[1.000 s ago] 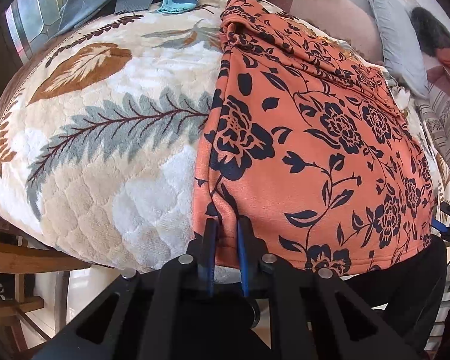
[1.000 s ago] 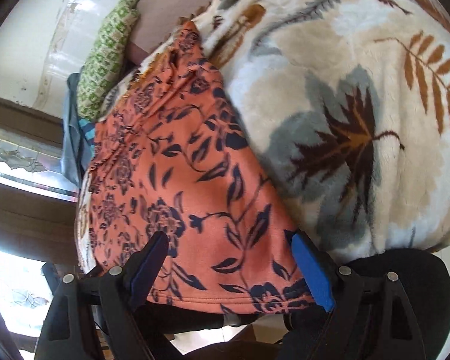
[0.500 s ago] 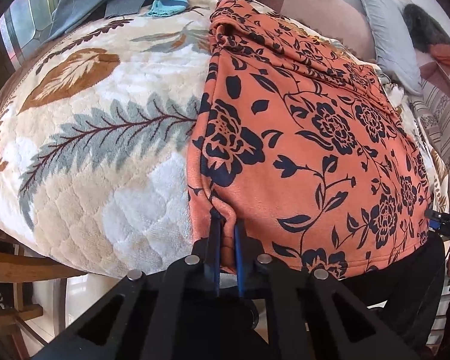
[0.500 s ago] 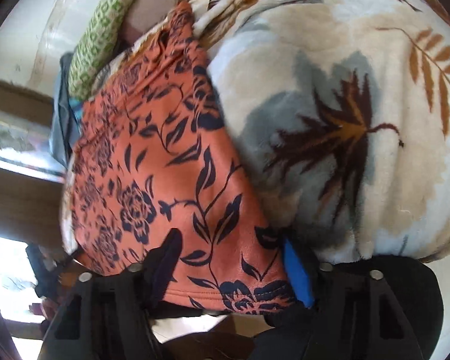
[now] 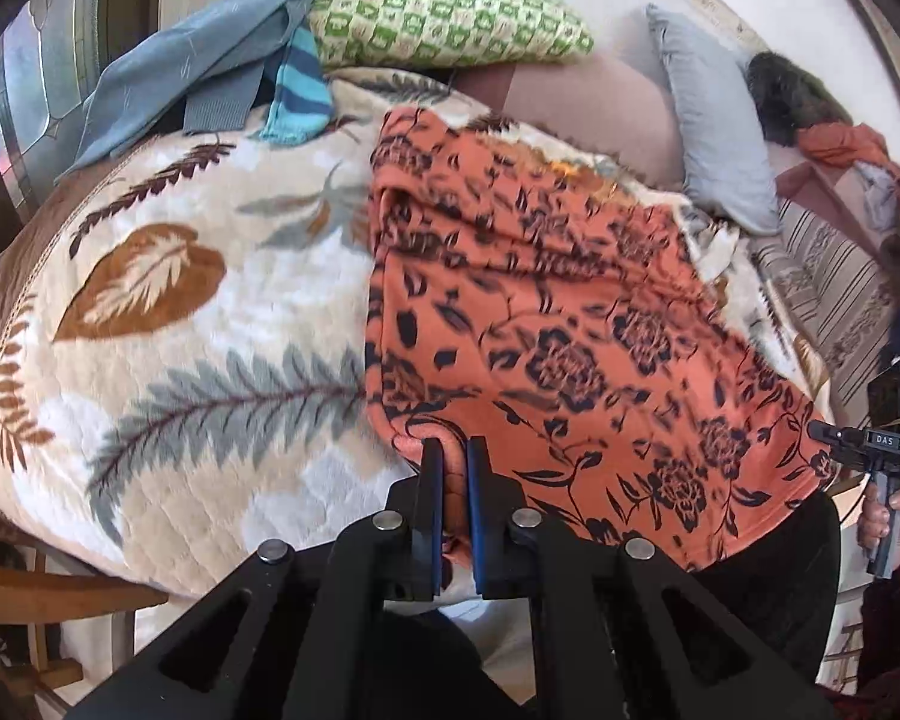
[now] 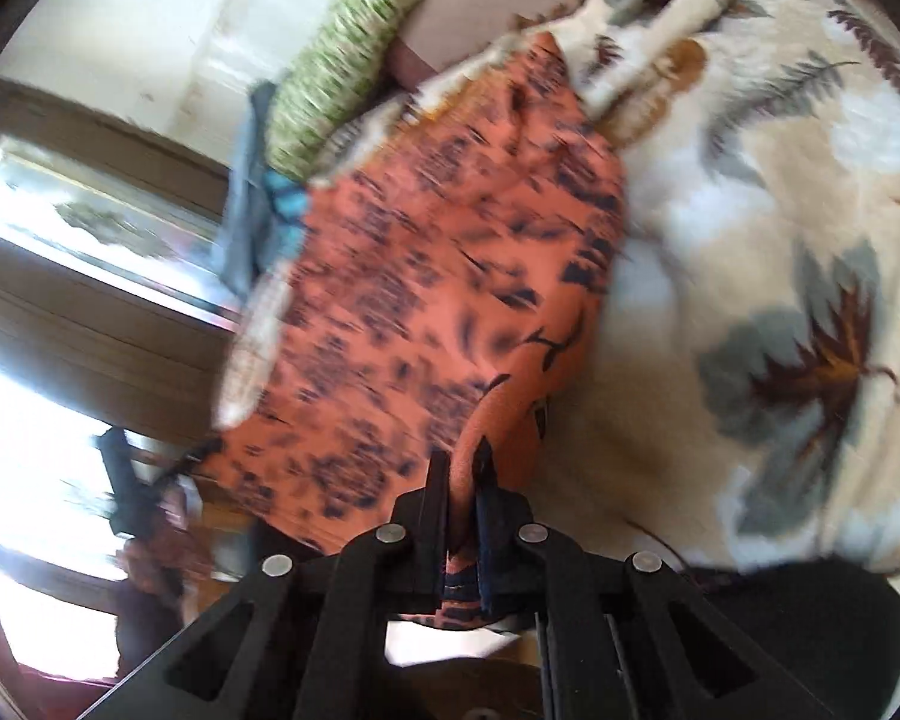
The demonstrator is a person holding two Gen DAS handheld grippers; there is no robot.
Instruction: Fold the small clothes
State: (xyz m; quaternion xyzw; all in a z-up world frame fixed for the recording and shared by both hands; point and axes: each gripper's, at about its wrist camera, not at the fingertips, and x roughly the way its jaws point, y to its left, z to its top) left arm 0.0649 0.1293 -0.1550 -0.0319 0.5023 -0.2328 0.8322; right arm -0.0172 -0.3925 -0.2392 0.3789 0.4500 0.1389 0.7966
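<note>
Nearest me, the left gripper point(image 5: 455, 450) was clenched on one near corner of the orange garment with dark floral print point(image 5: 570, 324), the right gripper point(image 6: 462, 462) clamped on the other, probably to carry that hem over in a fold. The garment lay along the leaf-patterned cream plush blanket point(image 5: 198, 312), reaching towards the green checked pillow point(image 5: 450, 21) at the far edge.

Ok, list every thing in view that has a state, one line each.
Orange floral garment: spread on the blanket, near hem pinched at both corners.
Left gripper: shut on the hem.
Right gripper: shut on the hem.
Leaf-print blanket: laid flat.
Blue clothes: crumpled, unfolded.
</note>
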